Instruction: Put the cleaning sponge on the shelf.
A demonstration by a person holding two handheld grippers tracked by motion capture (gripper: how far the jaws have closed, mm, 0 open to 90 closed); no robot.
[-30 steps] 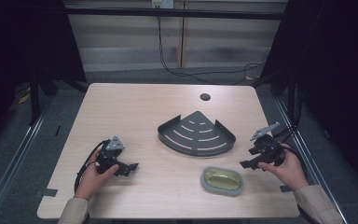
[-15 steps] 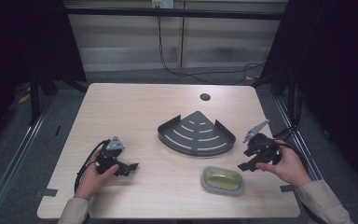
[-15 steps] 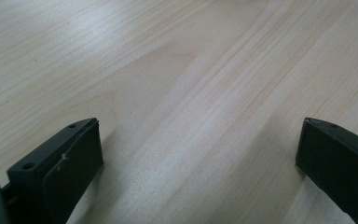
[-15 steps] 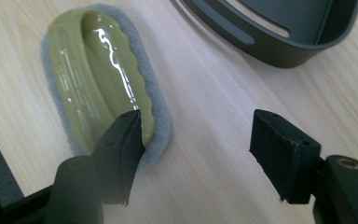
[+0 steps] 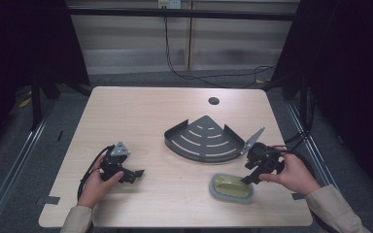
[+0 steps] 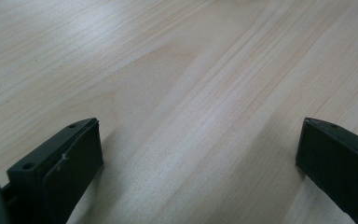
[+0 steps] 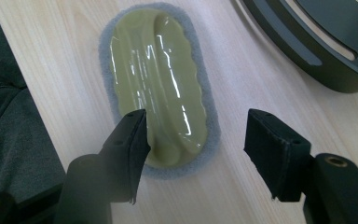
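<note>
In the high view, the oval olive-green scrubber with a glossy plastic grip on a grey felt pad (image 5: 230,187) lies flat on the pale wooden table (image 5: 145,116), at about five o'clock from the table's middle and near the front edge. The right gripper (image 5: 250,176) hangs over the scrubber's three o'clock end, held by the person's right hand (image 5: 294,174). Just beyond it, toward twelve o'clock, sits the dark grey slotted metal corner shelf, shaped like a quarter circle (image 5: 205,140), apart from the scrubber.

The right gripper view adds what the high view cannot resolve: the right gripper (image 7: 193,133) has its jaws partly apart, and they have just been closing. The near end of the scrubber (image 7: 156,84) sits below the gap, with the left-hand jaw overlapping its edge; neither pad presses on it, and the right-hand jaw stands over bare wood. The glossy ridged top and the grey felt border are plain here, and the shelf's curved rim (image 7: 317,42) cuts the corner at one o'clock.

At eight o'clock in the high view, the left gripper (image 5: 132,174) rests low on the table in the left hand (image 5: 97,182). The left gripper view shows the left gripper (image 6: 198,149) with jaws wide apart and only wood grain between them.
</note>
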